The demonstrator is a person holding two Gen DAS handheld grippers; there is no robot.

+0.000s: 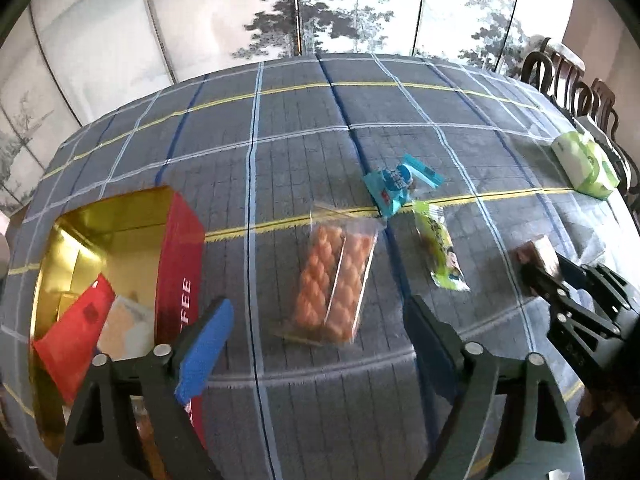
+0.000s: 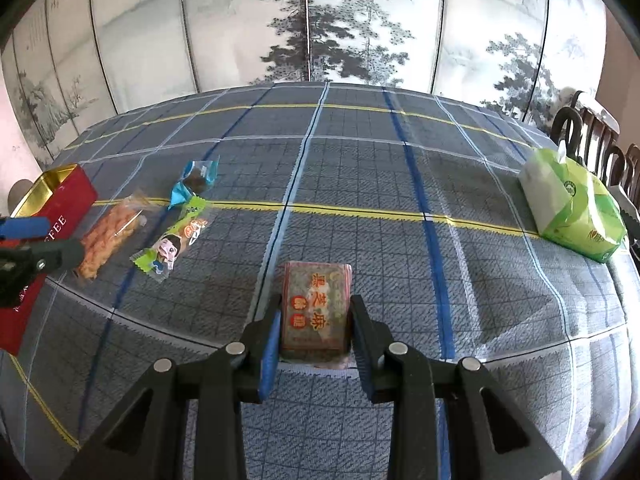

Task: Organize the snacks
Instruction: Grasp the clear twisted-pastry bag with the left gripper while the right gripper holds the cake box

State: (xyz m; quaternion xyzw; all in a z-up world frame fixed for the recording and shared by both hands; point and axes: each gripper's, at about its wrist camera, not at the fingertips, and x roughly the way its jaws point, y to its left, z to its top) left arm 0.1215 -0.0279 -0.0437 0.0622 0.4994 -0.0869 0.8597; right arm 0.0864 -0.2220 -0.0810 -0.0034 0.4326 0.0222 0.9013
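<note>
Your right tool is clenched on a brown sesame snack packet, one finger pressed to each long side; the packet's far end projects beyond the fingertips, over the plaid-clothed surface. Whether the packet rests on the cloth or is held clear of it cannot be determined.

Your left tool is released, fingers spread wide, holding nothing. It hangs above a clear bag of twisted fried dough, which lies flat on the surface between the fingers in the left wrist view.

At 9 o'clock of that bag stands an open red tin with a gold interior, containing a red packet and a pale packet.

At 1 o'clock of the dough bag lies a blue-wrapped snack; a green-wrapped snack lies at 3 o'clock, just beside the blue one.

A green tissue pack sits well apart at the right edge of the surface, near dark wooden chairs.
</note>
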